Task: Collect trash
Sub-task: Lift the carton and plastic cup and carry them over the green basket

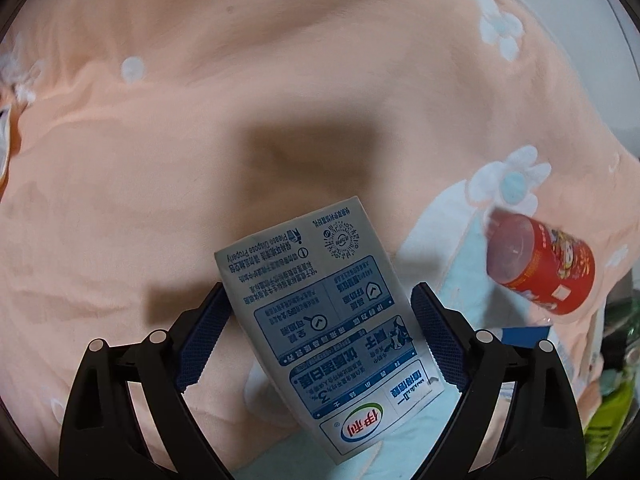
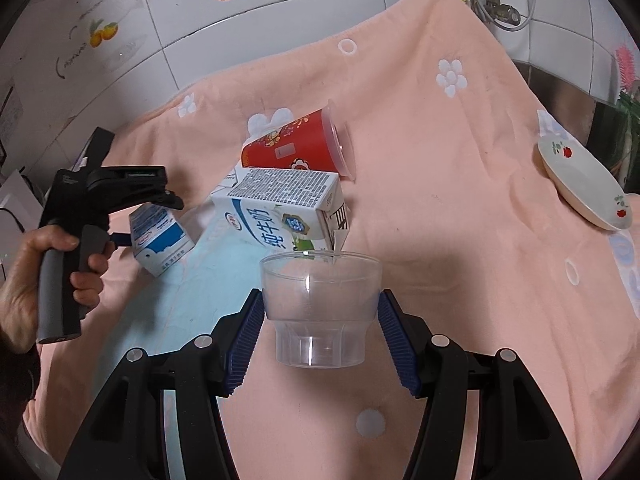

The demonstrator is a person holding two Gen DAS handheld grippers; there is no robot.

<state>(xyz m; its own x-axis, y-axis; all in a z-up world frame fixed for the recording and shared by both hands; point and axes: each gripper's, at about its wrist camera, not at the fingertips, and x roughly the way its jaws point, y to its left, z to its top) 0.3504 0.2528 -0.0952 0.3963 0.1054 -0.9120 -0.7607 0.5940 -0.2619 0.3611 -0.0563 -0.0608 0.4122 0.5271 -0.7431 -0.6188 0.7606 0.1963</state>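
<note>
My left gripper (image 1: 320,320) is shut on a small white-and-blue milk carton (image 1: 324,312) and holds it just above the peach cloth. The carton also shows in the right wrist view (image 2: 160,236), with the left gripper (image 2: 124,236) behind it. My right gripper (image 2: 320,320) is shut on a clear plastic cup (image 2: 320,304), upright. Just beyond the cup lies a larger milk carton (image 2: 280,212) on its side, its spout over the cup's rim. A red paper cup (image 2: 296,148) lies on its side behind it, and shows in the left wrist view (image 1: 540,264).
A peach flowered cloth (image 2: 440,200) covers the surface. A white plate with red flowers (image 2: 580,188) sits at the right edge. A tiled wall (image 2: 200,20) and pipes (image 2: 496,4) stand behind. Green packaging (image 1: 612,412) lies at the far right of the left wrist view.
</note>
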